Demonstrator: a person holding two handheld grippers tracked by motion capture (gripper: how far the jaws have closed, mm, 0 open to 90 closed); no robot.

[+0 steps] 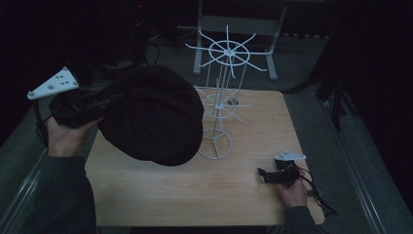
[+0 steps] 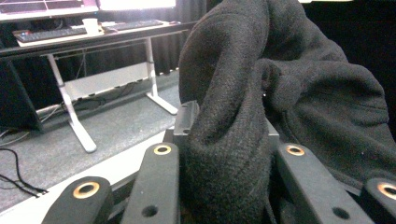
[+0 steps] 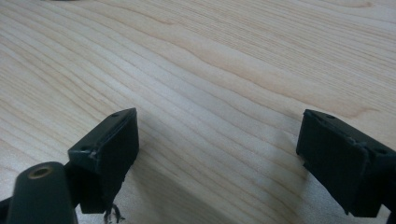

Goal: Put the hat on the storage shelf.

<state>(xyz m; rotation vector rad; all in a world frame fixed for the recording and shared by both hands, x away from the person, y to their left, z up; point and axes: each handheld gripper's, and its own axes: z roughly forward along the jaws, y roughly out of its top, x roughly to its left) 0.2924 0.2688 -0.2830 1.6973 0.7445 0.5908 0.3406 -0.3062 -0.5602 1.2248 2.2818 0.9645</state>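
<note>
The hat, a black knit thing, hangs in the air over the left half of the desk, just beside the white wire rack and maybe brushing its lower arms, hard to say from above. The left claw is pinching a fold of it: in the left gripper view the fabric is bunched tight between the jaws and flops up and to the right. The left hand holds that claw up off the desk edge.

The right claw sits low near the right front corner, jaws spread wide with nothing but bare wood between them.

What could go wrong, as a guess: the hat looks headed for the rack, and that rack is thin wire on a small ring base. If the hat drags on a prong, or one claw pushes sideways with nothing bracing the post, it could tip over. The grip is also on just one fold, so the knit could slip out or snag on a prong tip.

The desk is light wood, rounded corners, otherwise bare. The room is dark, grey carpet, with another white-legged desk farther back carrying a keyboard and a cup.
</note>
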